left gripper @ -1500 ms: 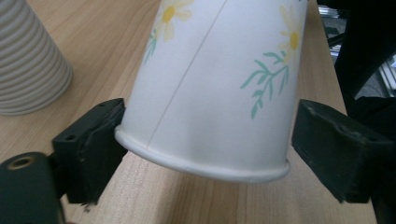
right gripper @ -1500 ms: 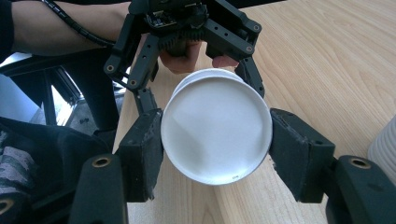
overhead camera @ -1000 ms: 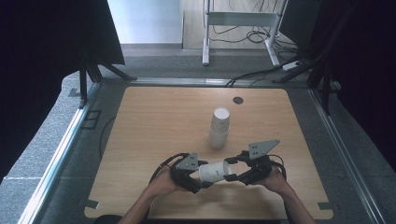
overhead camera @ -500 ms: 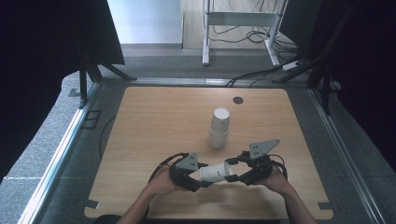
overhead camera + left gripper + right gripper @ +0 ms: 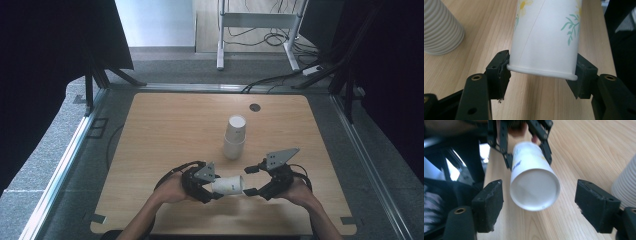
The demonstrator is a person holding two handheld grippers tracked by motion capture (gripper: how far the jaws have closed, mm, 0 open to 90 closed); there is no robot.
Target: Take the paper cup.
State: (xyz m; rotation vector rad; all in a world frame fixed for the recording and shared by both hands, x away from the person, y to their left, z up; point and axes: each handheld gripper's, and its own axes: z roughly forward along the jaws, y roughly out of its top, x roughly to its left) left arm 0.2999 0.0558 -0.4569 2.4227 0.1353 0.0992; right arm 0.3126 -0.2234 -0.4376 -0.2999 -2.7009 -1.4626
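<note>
A white paper cup with a flower print [image 5: 227, 185] [image 5: 546, 37] lies level just above the wooden table [image 5: 165, 125], near its front edge. My left gripper [image 5: 212, 184] [image 5: 541, 72] is shut on one end of the cup, a pad pressing on each side. The cup's other end [image 5: 535, 188] points at my right gripper [image 5: 251, 180] [image 5: 539, 205]. Its jaws have just been opening and now stand apart on either side of the cup, touching nothing. Across the cup, the right gripper view also shows the left gripper [image 5: 524, 142].
A stack of white ribbed cups [image 5: 234, 137] [image 5: 441, 27] [image 5: 626, 185] stands upside down mid-table, just beyond the grippers. A small dark round cap [image 5: 255, 107] sits near the far edge. Metal rails run along both sides of the table, and cables lie on the floor beyond it.
The right gripper, shut on the cup's end a second ago, has opened and let go. The left gripper has closed on the cup's other end. Both hands have stayed about where they were.
</note>
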